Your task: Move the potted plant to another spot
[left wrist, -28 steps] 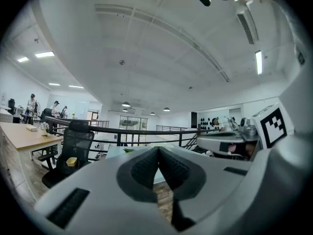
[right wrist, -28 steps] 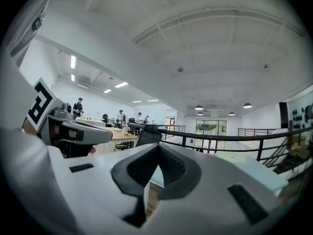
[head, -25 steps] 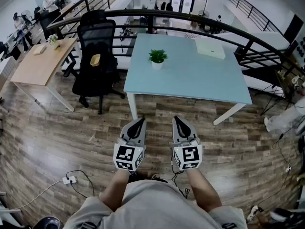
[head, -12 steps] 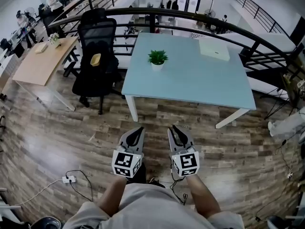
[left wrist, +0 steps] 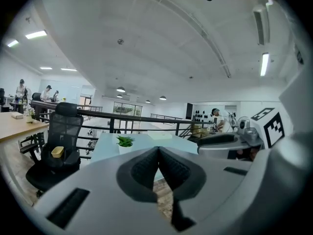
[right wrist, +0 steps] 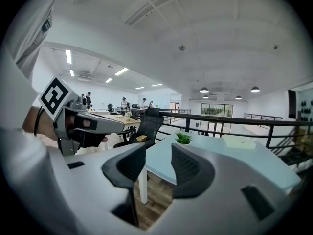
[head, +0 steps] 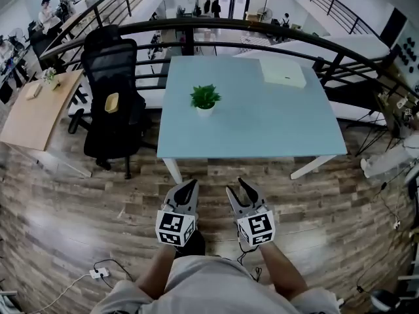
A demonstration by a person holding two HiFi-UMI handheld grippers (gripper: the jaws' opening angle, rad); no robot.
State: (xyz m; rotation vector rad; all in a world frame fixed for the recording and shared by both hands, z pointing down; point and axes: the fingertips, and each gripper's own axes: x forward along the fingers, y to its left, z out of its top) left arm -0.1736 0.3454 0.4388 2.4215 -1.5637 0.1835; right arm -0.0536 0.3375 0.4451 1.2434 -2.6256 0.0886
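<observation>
Head view, nearest first: we hold the left gripper (head: 191,184) and the right gripper (head: 237,187) side by side above the wooden floor (head: 78,201), touching nothing. Left gripper view shows its jaws pressed together with nothing caught between them. Right gripper view shows its jaws partly apart and opening, and the gap is empty, with only floor and a table leg seen through it. Just beyond both grippers stands the pale blue table (head: 262,129). The potted plant (head: 205,101) sits upright on the table's left half, toward the far side, well apart from both grippers. A flat white box (head: 283,72) lies near the far right corner. A black office chair (head: 108,110) stands left of the table, and a dark railing (head: 229,25) runs behind it.
</observation>
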